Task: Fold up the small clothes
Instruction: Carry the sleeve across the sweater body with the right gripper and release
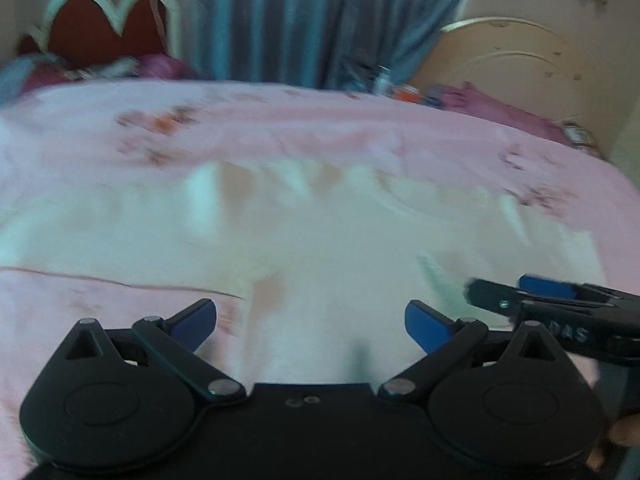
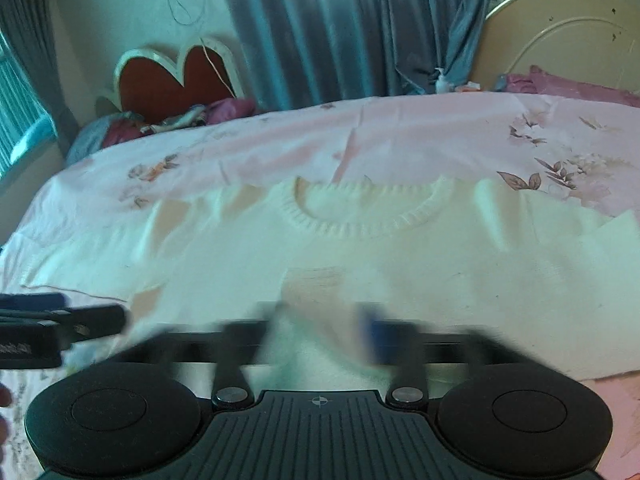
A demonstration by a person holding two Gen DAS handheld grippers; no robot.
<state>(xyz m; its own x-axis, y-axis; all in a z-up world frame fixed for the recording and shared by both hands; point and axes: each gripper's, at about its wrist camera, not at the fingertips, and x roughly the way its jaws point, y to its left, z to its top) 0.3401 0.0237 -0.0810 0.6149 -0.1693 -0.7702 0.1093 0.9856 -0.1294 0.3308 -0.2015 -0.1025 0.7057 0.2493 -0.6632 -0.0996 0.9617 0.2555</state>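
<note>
A white knit sweater (image 2: 360, 248) lies spread flat on the pink floral bedsheet (image 2: 280, 140), ribbed collar (image 2: 368, 220) away from me. It also shows in the left wrist view (image 1: 320, 232), blurred. My left gripper (image 1: 310, 322) is open and empty just above the sweater's near hem. My right gripper (image 2: 320, 328) is motion-blurred, its fingers partly apart with the near hem between them; whether it grips the cloth is unclear. In the left wrist view the right gripper (image 1: 492, 294) reaches in from the right. The left gripper (image 2: 120, 316) shows at the left of the right wrist view.
A red heart-shaped headboard (image 2: 176, 80) and crumpled clothes (image 2: 180, 118) lie at the far left. Grey-blue curtains (image 2: 340, 28) hang behind the bed. A cream round panel (image 2: 560, 40) and a pink pillow (image 2: 580, 86) sit at the far right.
</note>
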